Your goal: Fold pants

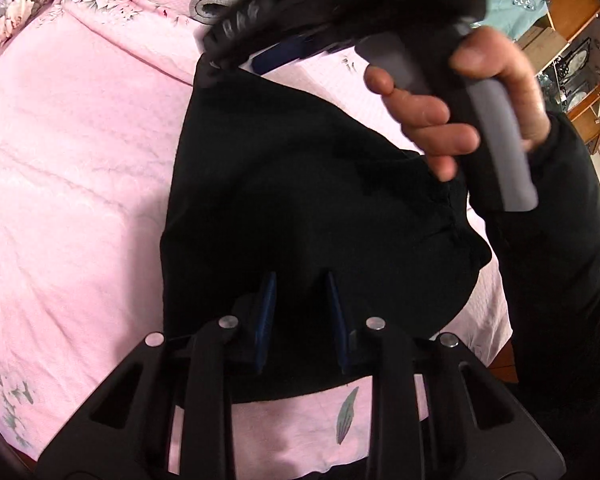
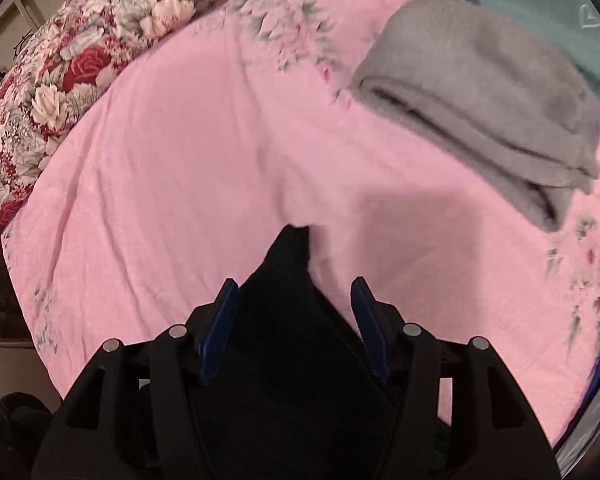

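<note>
Black pants (image 1: 300, 208) fill the near field of both wrist views, draped between the blue pads and lifted partly off the pink bed sheet (image 1: 80, 168). Left gripper (image 1: 302, 300): jaws apart, cloth across the gap, a firm pinch not confirmed. Right gripper (image 2: 294, 328): jaws apart, cloth bunched between them; seen from the left view it meets the pants' far edge. Judged mid-fold. Next move calls for a secure pinch, then the edge carried over and laid flat. Folded grey garment (image 2: 492, 112) lies well apart.
</note>
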`<state>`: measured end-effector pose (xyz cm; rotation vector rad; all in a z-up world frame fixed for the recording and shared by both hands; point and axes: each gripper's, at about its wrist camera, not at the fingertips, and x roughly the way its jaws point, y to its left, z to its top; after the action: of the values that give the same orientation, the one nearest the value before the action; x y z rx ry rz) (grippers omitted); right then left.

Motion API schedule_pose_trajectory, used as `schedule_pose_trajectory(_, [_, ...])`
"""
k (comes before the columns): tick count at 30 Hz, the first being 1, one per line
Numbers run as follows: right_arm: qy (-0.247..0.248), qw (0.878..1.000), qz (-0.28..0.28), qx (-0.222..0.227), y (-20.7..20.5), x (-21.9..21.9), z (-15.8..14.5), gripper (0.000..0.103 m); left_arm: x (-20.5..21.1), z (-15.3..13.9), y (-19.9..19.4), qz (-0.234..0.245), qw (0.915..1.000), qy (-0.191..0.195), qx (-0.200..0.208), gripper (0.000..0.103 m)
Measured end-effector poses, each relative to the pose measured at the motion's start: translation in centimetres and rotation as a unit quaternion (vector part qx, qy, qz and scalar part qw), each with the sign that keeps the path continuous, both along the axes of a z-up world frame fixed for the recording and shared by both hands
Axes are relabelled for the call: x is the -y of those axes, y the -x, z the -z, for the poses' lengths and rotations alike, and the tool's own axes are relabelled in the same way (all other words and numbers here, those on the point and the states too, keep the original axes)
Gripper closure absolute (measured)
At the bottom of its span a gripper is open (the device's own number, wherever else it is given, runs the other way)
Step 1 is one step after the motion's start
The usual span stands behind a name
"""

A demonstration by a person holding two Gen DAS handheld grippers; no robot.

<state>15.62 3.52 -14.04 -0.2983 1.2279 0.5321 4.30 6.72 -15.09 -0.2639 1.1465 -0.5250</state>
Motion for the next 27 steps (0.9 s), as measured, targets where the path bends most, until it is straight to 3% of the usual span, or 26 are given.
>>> schedule_pose_trajectory(1, [0.0,1.0,0.0,-0.007,0.0,-0.1,0.4,0.095,0.0,0.0,0.2,0.004,1.0,-0.002,0.002,0.077])
schedule_pose_trajectory(2, [0.007,1.0,0.005,-0.015,0.2,-0.2,0.7,0.099,-0.1,0.0,0.5,0.008,0.9999,-0.004,0.005,0.077])
schedule_pose_trajectory(6, [0.021,0.999,0.022,0.022,0.8,-1.3,-0.6,0.099,-0.2,0.4,1.1,0.014,0.9999,-0.004,0.006,0.077])
schedule_pose_trajectory(9, [0.041,0.999,0.017,0.023,0.3,-2.1,1.2,0.099,-0.9,0.9,0.8,0.009,0.9998,0.015,-0.003,0.076])
schedule_pose_trajectory(11, [0.05,0.998,0.003,0.047,1.1,-2.4,2.0,0.097,-1.3,1.0,0.7,0.009,0.9997,0.023,-0.009,0.075])
schedule_pose_trajectory(12, [0.055,0.997,-0.009,0.058,1.5,-2.6,1.8,0.092,-1.5,0.7,0.7,0.011,0.9996,0.025,-0.008,0.074])
schedule_pose_trajectory(13, [0.062,0.996,-0.016,0.065,1.9,-2.6,1.5,0.087,-1.7,0.3,0.8,0.013,0.9996,0.023,-0.006,0.062])
schedule_pose_trajectory(14, [0.072,0.995,-0.015,0.071,2.2,-2.3,0.6,0.069,-2.1,-0.4,0.9,0.013,0.9996,0.023,0.002,0.05])
schedule_pose_trajectory(15, [0.068,0.995,-0.004,0.073,2.7,-1.4,-0.9,0.057,-2.6,-1.1,1.1,0.008,0.9996,0.024,0.015,0.029])
schedule_pose_trajectory(16, [0.055,0.996,0.005,0.077,3.1,-0.6,-2.0,0.055,-3.5,-2.5,1.4,-0.007,0.9987,0.026,0.043,0.019])
schedule_pose_trajectory(17, [0.025,0.996,0.019,0.086,4.1,1.2,-4.3,0.054,-4.2,-3.4,1.5,-0.016,0.9977,0.029,0.059,0.017])
schedule_pose_trajectory(19, [-0.003,0.995,0.042,0.094,5.6,4.3,-6.9,0.035,-5.8,-4.7,1.3,-0.032,0.9961,0.036,0.073,0.011])
schedule_pose_trajectory(20, [-0.024,0.992,0.07,0.103,7.1,6.9,-8.3,0.018,-6.5,-4.8,0.9,-0.045,0.9961,0.033,0.069,0.011])
schedule_pose_trajectory(21, [-0.036,0.989,0.09,0.111,8.0,8.5,-8.7,0.008,-7.3,-4.2,0.0,-0.062,0.9964,0.026,0.052,0.011])
schedule_pose_trajectory(23, [-0.058,0.98,0.141,0.126,10.4,12.8,-8.9,0.007,-8.4,-2.4,-1.5,-0.085,0.996,0.026,0.009,0.011])
schedule_pose_trajectory(27, [-0.042,0.972,0.211,0.097,15.1,20.0,-4.8,0.007,-8.3,1.2,-3.4,-0.079,0.9889,0.097,-0.08,0.013])
